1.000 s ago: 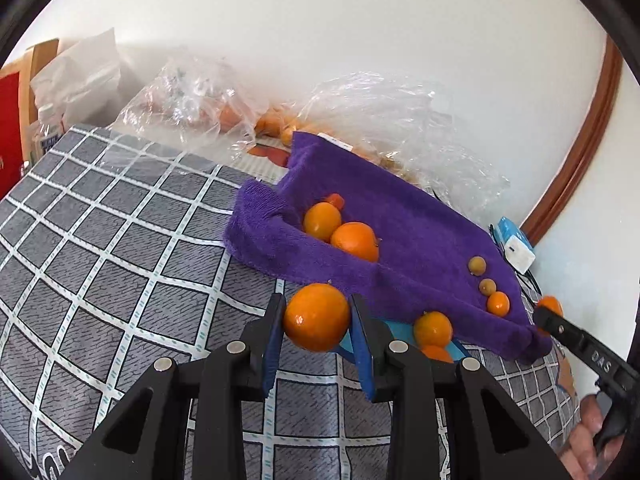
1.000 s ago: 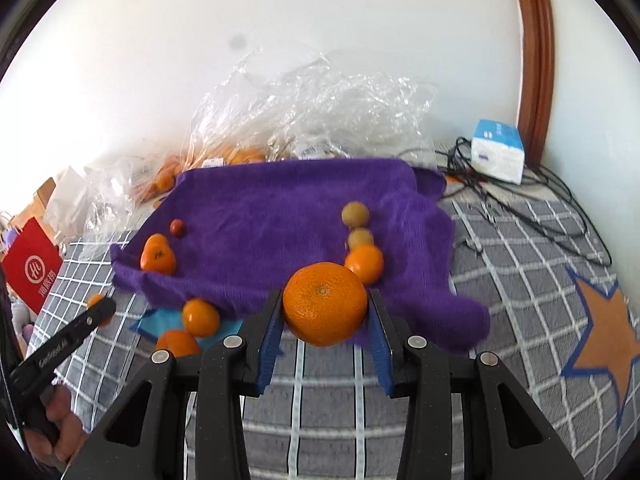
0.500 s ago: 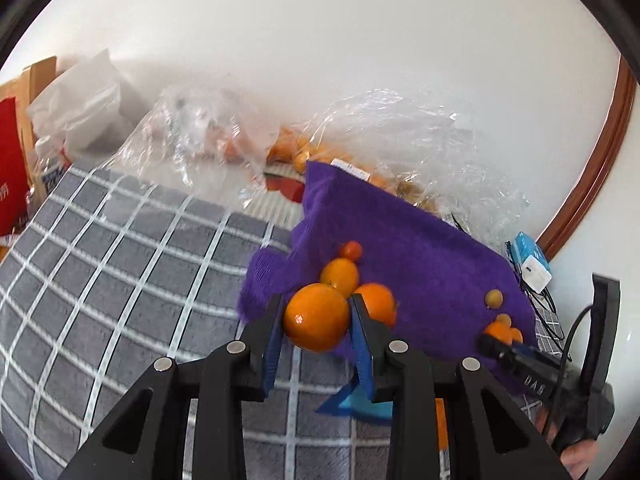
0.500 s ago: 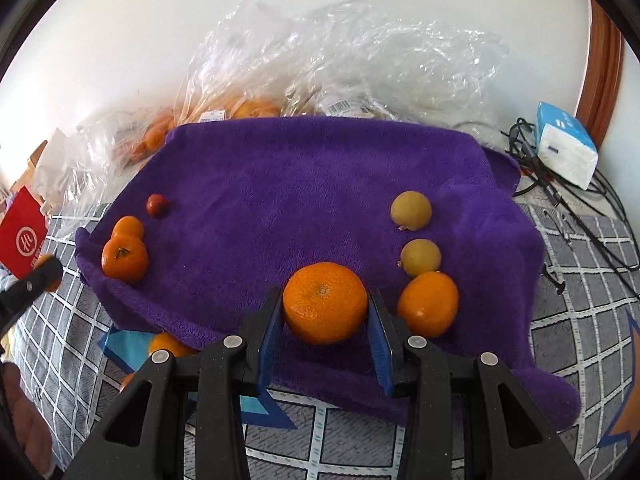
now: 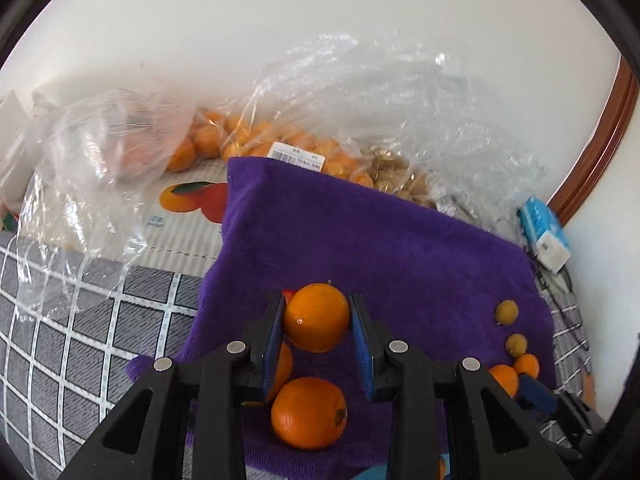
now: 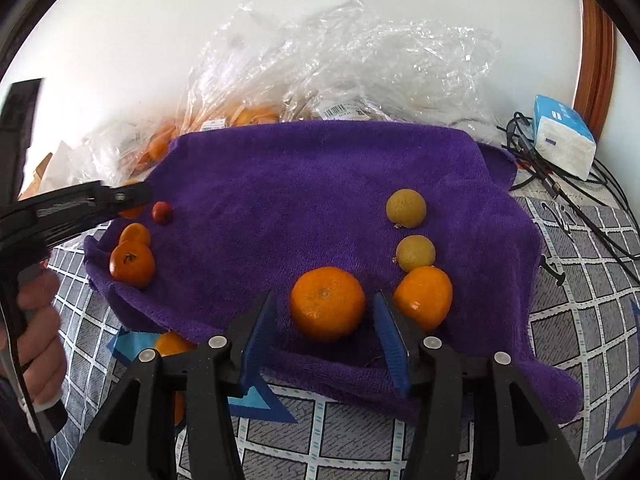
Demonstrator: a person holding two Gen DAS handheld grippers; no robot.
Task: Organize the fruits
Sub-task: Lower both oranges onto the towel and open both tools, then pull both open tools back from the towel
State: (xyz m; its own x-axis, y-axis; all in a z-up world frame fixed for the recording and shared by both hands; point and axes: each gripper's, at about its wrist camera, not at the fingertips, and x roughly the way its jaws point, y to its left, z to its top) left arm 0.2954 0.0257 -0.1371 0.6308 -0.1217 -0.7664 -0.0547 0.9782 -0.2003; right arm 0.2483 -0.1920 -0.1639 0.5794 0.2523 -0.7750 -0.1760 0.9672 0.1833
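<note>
My left gripper [image 5: 317,320] is shut on an orange [image 5: 316,317] and holds it over the left part of the purple towel [image 5: 392,248], above two oranges [image 5: 308,413] lying there. My right gripper [image 6: 325,320] is open, its jaws either side of an orange [image 6: 327,302] that rests on the towel [image 6: 304,192] beside another orange [image 6: 424,297]. Two small yellow-green fruits [image 6: 405,208] lie behind them. A small red fruit [image 6: 161,213] and two oranges [image 6: 132,264] lie at the towel's left end, under the left gripper [image 6: 132,196].
Clear plastic bags of oranges [image 5: 256,136] lie against the wall behind the towel. A blue and white box [image 6: 563,137] and black cables [image 6: 568,200] sit at the right. More oranges [image 6: 172,344] lie on a blue patch at the towel's front edge. The surface is a grey checked cloth [image 5: 80,320].
Both grippers moved forward over the towel. The right gripper opened and its orange now rests on the towel. The left gripper still holds its orange.
</note>
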